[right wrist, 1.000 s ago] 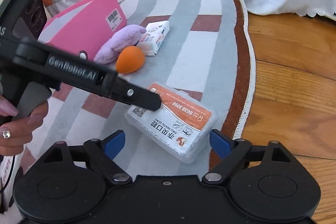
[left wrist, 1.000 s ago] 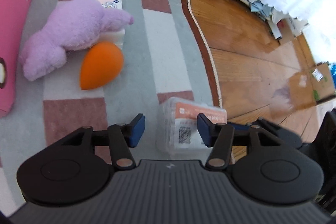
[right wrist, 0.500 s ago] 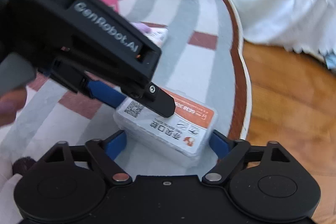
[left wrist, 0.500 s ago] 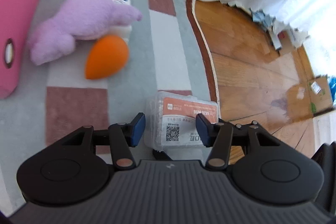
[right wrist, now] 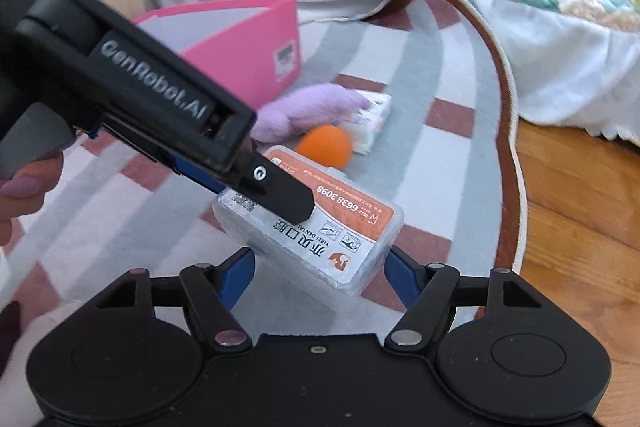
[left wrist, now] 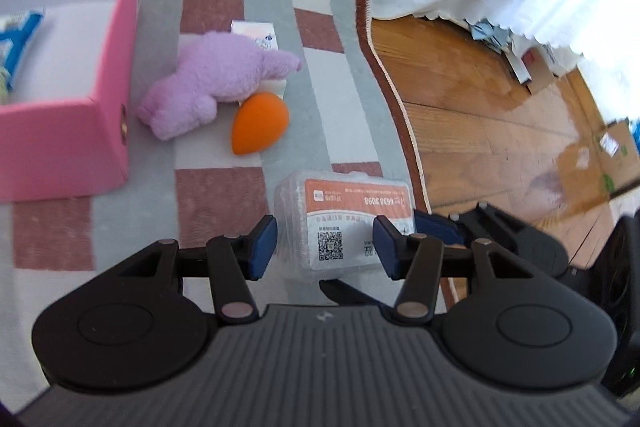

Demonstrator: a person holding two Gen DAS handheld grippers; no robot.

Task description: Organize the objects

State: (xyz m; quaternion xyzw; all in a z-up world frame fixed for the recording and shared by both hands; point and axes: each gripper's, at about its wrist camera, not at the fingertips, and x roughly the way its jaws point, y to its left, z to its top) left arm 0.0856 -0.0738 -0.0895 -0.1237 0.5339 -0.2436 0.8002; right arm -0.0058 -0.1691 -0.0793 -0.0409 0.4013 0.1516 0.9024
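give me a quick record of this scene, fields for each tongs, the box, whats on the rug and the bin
left tongs: shut on the box, at its QR-code end
right tongs: jaws have just been closing, box end between them; contact unclear
box: clear plastic, orange label, tilted
rug: plush lying over a carton, orange sponge beside them
bin: pink, open top, left of the plush

Clear box (left wrist: pixel 344 227) seemingly between gripper (left wrist: pixel 324 247) pads.
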